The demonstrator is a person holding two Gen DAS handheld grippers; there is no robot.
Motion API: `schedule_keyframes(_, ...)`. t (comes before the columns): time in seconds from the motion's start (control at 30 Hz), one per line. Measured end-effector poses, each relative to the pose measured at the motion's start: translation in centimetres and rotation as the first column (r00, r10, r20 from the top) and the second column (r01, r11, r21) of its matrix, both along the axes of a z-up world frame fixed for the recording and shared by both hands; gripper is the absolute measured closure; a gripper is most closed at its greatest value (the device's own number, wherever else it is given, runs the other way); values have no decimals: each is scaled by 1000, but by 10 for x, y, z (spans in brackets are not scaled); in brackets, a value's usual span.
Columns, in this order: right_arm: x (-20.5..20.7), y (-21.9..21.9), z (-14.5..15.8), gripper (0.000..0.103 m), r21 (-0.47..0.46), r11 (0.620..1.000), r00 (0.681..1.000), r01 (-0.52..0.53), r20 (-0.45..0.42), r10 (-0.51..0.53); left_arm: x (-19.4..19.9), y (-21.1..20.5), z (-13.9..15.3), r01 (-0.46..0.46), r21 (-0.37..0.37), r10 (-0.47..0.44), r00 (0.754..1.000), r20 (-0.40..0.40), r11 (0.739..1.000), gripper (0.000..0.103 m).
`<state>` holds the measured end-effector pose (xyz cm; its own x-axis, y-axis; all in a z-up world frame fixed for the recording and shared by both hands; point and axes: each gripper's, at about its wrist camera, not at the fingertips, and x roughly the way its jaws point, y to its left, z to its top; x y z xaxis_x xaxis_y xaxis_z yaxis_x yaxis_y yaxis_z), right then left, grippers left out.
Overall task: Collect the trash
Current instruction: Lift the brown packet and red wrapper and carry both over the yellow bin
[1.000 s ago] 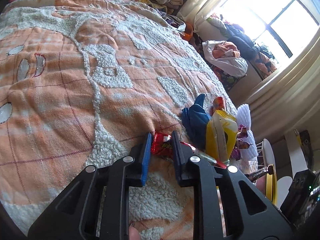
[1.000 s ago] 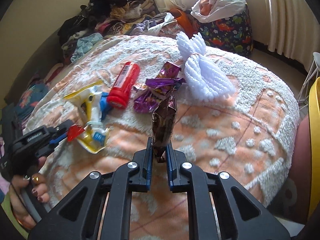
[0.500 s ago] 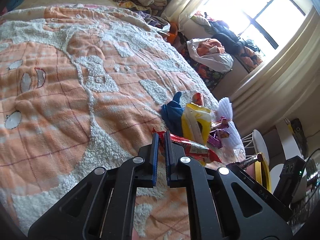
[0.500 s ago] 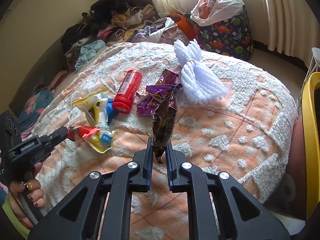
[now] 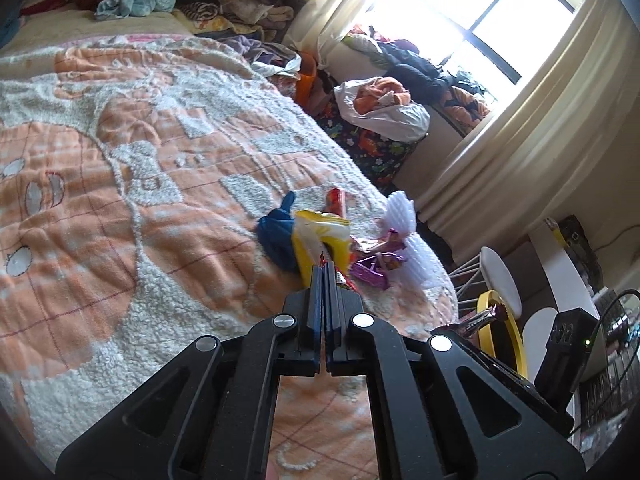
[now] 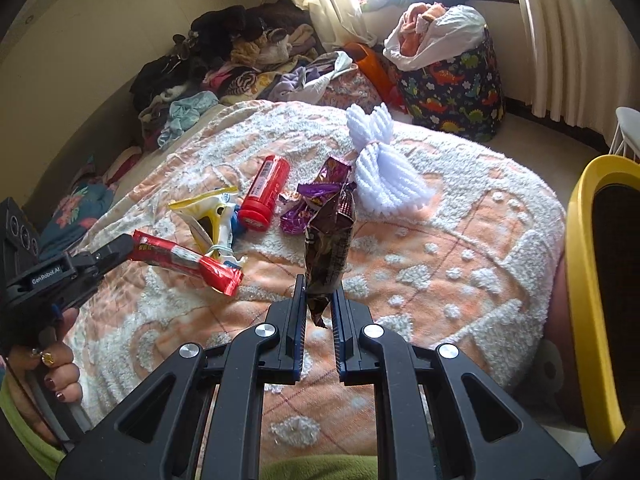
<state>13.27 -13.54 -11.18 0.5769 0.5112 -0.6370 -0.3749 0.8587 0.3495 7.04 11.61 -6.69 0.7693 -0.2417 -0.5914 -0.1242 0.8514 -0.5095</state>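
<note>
My left gripper is shut on one end of a red snack wrapper, which hangs clear of the orange and white bedspread. In the right wrist view, the left gripper comes in from the left, held by a hand. My right gripper is shut on a brown wrapper standing upright above the bed. Still lying on the bed are a yellow pouch, a red tube, purple wrappers and a white fringed bundle.
A yellow bin rim stands off the bed's right edge. Piles of clothes fill the far side. A dinosaur-print bag with a white bag of laundry sits by the curtain. A white stool stands beside the bed.
The left jaws closed on the red wrapper and lifted it off the bedspread. My right gripper drew back a little with the brown wrapper still in it.
</note>
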Motion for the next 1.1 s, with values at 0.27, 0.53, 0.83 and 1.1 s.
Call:
schedule_keyframes(0.27,-6,-16,13,91,24,1000,999,16,32,-16,1,-24,16,51,26,-52,998,33,998,103)
schedule_keyframes(0.53,-10,-37,25,91,48,998,997,45,58,-48,3,-48,27,98,51,-100,994,53,994,103)
schedule_keyframes(0.83,-17,-61,35,91,59,995,993,78,87,-83,7,-75,37,144,74,-149,987,66,987,103)
schedule_keyframes(1.1,-17,-87,41,91,81,988,985,133,97,-140,10,-99,49,179,104,-188,978,84,978,103)
